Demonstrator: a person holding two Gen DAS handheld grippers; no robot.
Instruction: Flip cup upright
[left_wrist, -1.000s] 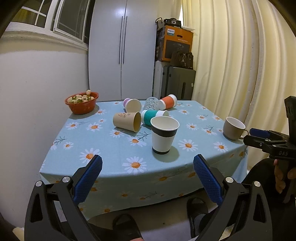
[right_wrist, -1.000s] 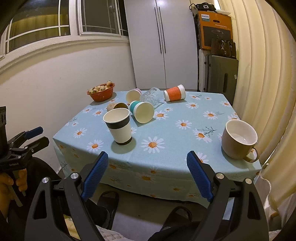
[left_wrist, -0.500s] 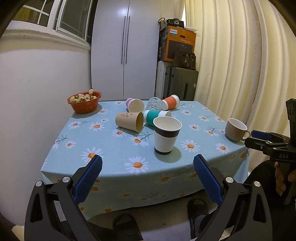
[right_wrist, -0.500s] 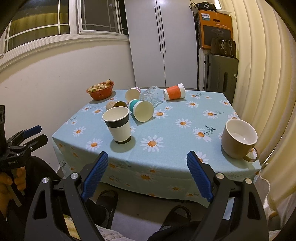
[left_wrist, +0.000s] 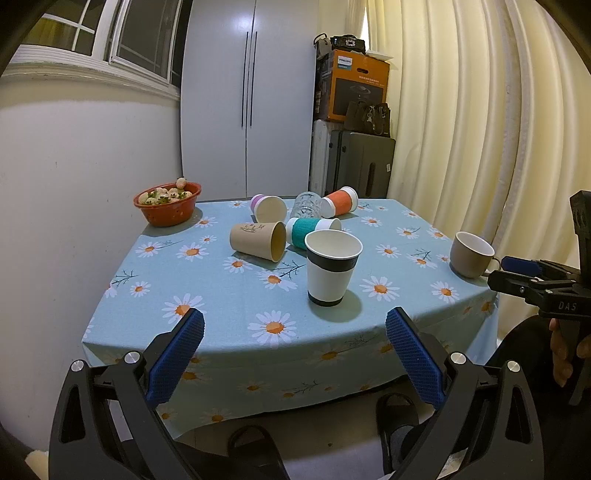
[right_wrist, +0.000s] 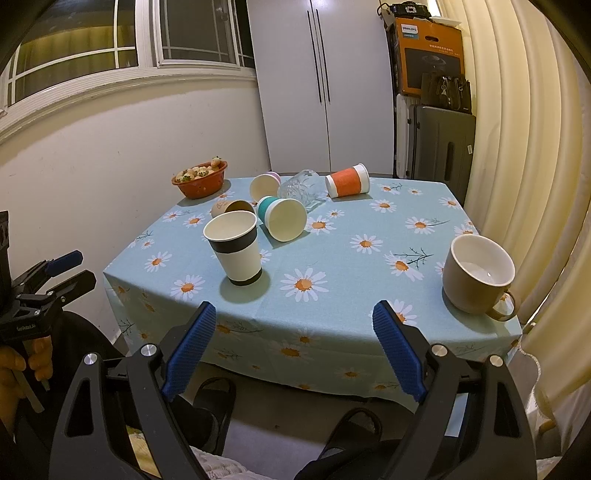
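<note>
Brown cup (left_wrist: 258, 240) lay sideways, mouth facing right, far ahead. My left claw (left_wrist: 293, 354) nearer, wide apart. My right claw (right_wrist: 293, 345) apart too, empty.

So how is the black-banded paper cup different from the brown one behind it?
The black-banded paper cup stands upright, mouth up; the brown paper cup lies on its side. The black-banded cup is white with dark bands; the brown one is plain kraft with a small drawing. The black-banded cup sits nearer the table edge. Both look empty.
</note>
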